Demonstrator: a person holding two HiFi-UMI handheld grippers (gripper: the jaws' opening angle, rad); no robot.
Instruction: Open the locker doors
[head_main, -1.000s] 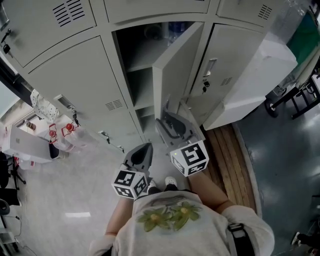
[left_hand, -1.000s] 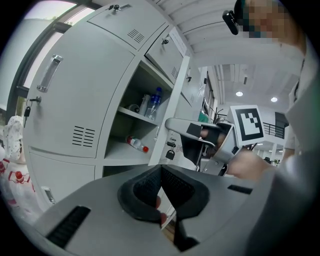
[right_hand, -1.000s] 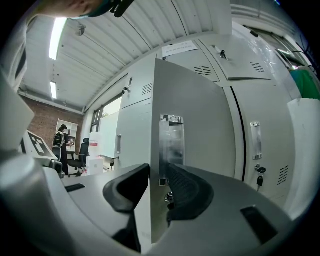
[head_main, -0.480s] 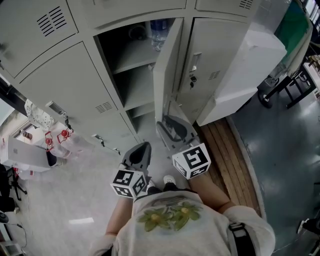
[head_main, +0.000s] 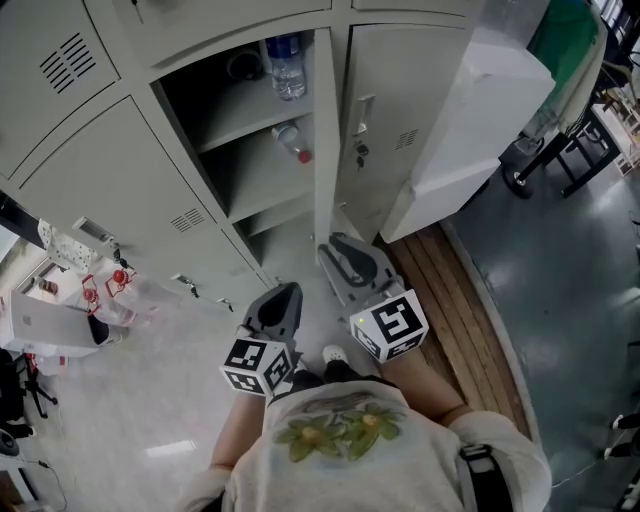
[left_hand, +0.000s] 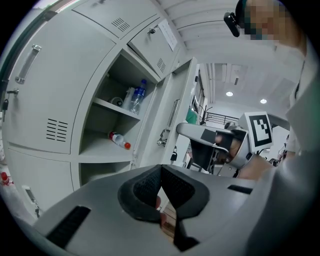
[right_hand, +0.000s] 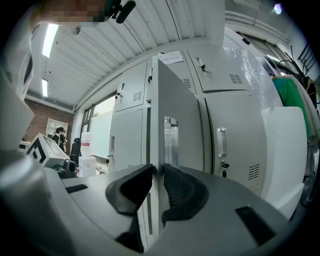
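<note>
**Right fingers closing on open locker door's edge**

Locker door (head_main: 324, 140) stands swung out, edge-on to the head view, at the middle locker's right side. Right gripper (head_main: 340, 250) sits at the door's lower near edge; its fingers are closing, pads touching both faces of the door (right_hand: 180, 115). Left gripper (head_main: 282, 298) hangs just left of it, fingers pressed together, nothing between them. Inside the locker: water bottle (head_main: 286, 65) upright on the upper shelf, small bottle (head_main: 290, 142) lying on the shelf below.
</note>
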